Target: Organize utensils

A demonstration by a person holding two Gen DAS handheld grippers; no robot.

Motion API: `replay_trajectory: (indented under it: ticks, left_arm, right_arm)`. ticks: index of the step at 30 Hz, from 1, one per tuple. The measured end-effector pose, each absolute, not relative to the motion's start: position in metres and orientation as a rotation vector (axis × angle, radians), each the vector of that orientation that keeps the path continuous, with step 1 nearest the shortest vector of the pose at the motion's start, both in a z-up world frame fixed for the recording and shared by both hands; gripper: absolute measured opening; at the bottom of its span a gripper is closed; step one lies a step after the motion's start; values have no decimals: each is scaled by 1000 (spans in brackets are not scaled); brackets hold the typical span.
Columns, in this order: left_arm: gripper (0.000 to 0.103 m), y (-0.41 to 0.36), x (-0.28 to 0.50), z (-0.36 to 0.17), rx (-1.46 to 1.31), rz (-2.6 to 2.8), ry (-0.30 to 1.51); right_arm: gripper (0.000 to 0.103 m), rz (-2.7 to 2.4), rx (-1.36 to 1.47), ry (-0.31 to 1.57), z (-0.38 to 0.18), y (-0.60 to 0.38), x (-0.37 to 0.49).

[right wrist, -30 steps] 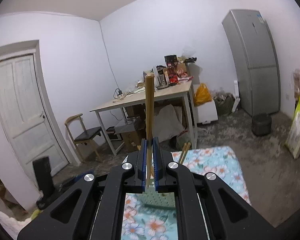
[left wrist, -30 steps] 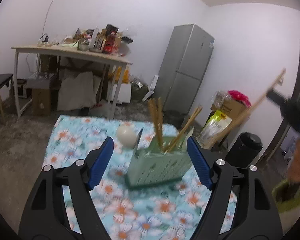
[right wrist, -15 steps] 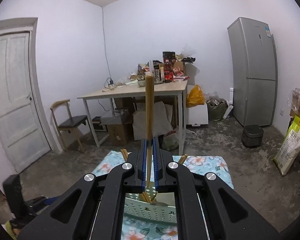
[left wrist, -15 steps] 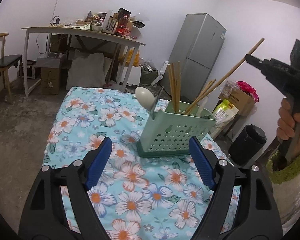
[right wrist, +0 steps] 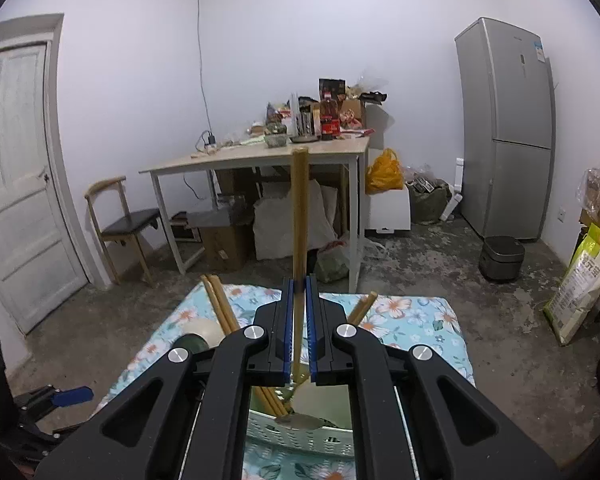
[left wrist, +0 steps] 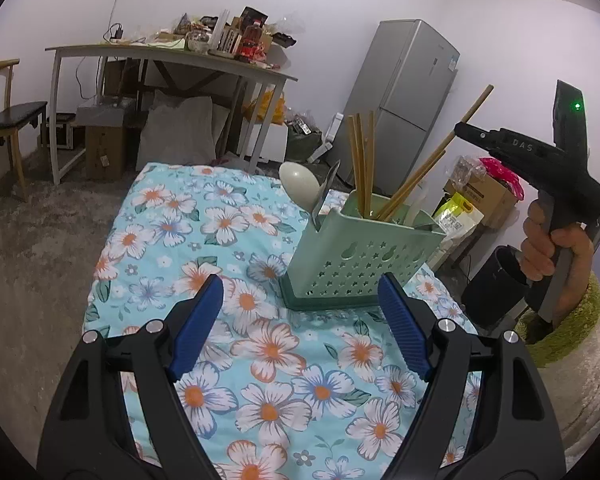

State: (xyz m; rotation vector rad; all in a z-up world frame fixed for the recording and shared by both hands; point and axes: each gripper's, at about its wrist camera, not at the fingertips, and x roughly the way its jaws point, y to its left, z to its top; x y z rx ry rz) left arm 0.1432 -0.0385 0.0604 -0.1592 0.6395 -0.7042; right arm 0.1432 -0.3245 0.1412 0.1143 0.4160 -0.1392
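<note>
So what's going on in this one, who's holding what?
A person holds a gripper in each hand over a floral tablecloth. The right gripper is shut on a wooden chopstick, whose lower end reaches into the green utensil caddy. The caddy already holds more chopsticks and a pale spoon. The left gripper is open and empty, hovering just in front of the caddy without touching it.
</note>
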Motion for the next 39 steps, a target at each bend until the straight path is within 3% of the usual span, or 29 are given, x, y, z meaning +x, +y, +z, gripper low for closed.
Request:
replay_trajectory:
  ticks: [11,12,13,15,32,39]
  left_arm:
    - [76,-45,147,52,-136,-690,670]
    - [76,-46,147,51,-135,-688,672]
    - [77,-46,147,51,-136,-687,674]
    - [77,-46,147,51,-136,-688,677]
    - [86,-46,143,57,-130,-670,657]
    - [91,-48,142,58,-141,-610,668]
  right_arm:
    - [8,-142,116,481,127,-327,156]
    - [15,-143,111,484,127,-326,156]
    - [28,-141,110,485,128,-324,157]
    - [38,-139,108,474,131,-322,154]
    - [54,-110,108,395,156,-312,123]
    - [69,-116,53,383,159,-300,102]
